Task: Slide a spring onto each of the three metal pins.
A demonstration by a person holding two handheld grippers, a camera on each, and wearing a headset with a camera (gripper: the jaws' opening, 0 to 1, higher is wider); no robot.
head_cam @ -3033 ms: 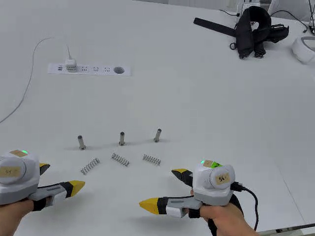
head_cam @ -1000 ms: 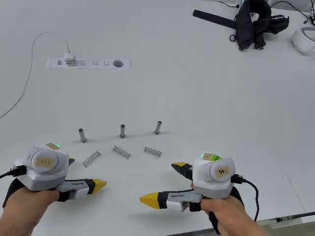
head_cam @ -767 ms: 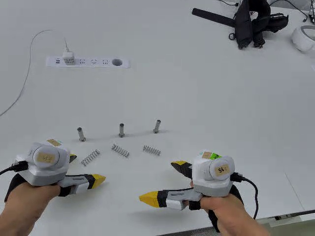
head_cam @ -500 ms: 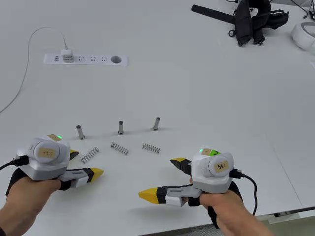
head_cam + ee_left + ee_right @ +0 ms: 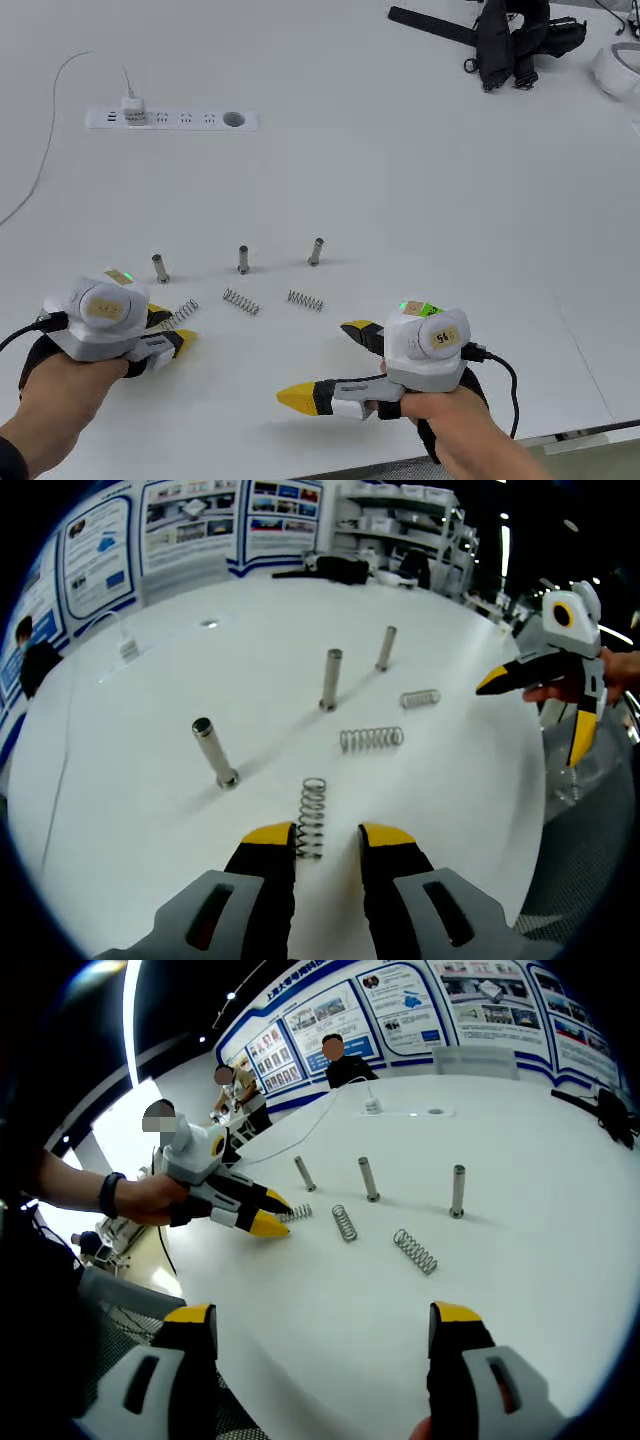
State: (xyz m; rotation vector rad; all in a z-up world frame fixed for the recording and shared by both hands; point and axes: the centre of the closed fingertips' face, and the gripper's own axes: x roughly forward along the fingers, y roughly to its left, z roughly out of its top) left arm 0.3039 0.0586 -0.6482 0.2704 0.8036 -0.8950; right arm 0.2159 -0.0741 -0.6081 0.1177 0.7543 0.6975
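Three metal pins stand in a row on the white table: left pin [image 5: 159, 268], middle pin [image 5: 243, 259], right pin [image 5: 316, 251]. In front of each lies a spring: left spring [image 5: 185, 311], middle spring [image 5: 240, 301], right spring [image 5: 306, 300]. My left gripper [image 5: 172, 325] is open, its jaws narrowly apart on either side of the near end of the left spring [image 5: 312, 815]; the left gripper [image 5: 325, 835] is low over the table. My right gripper [image 5: 322, 362] is wide open near the front edge, nothing between its jaws [image 5: 322, 1315].
A white power strip [image 5: 170, 119] with a plugged charger and its cable lies at the back left. A black strap bundle [image 5: 510, 35] and a white object [image 5: 620, 70] sit at the back right. The table's front edge runs just behind my hands.
My left gripper has moved forward to the left spring, so its jaws now flank the spring's near end. The right gripper has stayed put.
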